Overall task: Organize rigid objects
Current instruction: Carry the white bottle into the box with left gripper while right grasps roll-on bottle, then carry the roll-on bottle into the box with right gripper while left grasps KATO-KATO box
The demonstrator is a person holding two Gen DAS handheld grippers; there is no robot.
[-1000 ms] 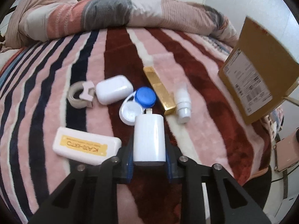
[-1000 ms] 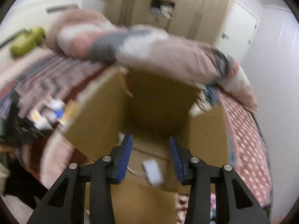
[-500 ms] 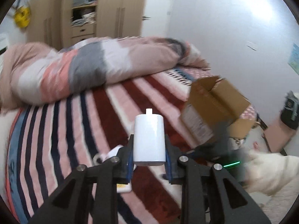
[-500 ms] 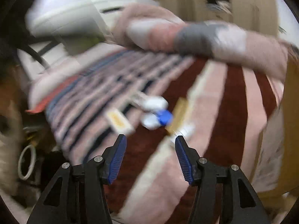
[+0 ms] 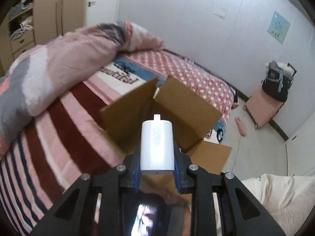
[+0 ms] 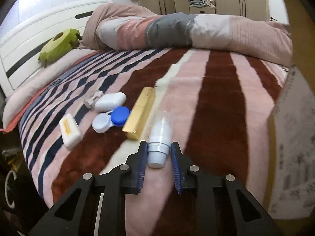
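In the left wrist view a bedroom is seen: white walls, a wardrobe at the left, and a bed (image 5: 65,118) under a striped blanket with a rolled duvet (image 5: 65,59) across it. An open cardboard box (image 5: 177,106) sits at the bed's edge, its flaps raised. The left tool (image 5: 157,163) is pressed against a white charger-like block (image 5: 157,147), which is held upright in the air in front of the box opening, a small plug tip at its top. The block is gripped only near its base, so it could pivot or slide out if the pads are eased too soon. One raised flap stands just beside the block's path and could be struck, and the box, being at the bed's edge, could be tipped off.

In the right wrist view the same striped blanket fills the scene, with a headboard (image 6: 29,45) and a green plush toy (image 6: 57,45) behind. The right tool (image 6: 158,153) is spread, its pads either side of the narrow end of a small white bottle (image 6: 160,137) lying on the blanket; contact cannot be confirmed. A gold bar-shaped box (image 6: 140,114) lies just beside the bottle, with a blue-and-white lens case (image 6: 111,119), a white case (image 6: 110,102), a tape roll (image 6: 91,99) and a white labelled box (image 6: 69,130) further left. The bottle, being round and tapered, could be squeezed out of the pads or rolled on the soft pile, and the gold box could be nudged by the left pad.
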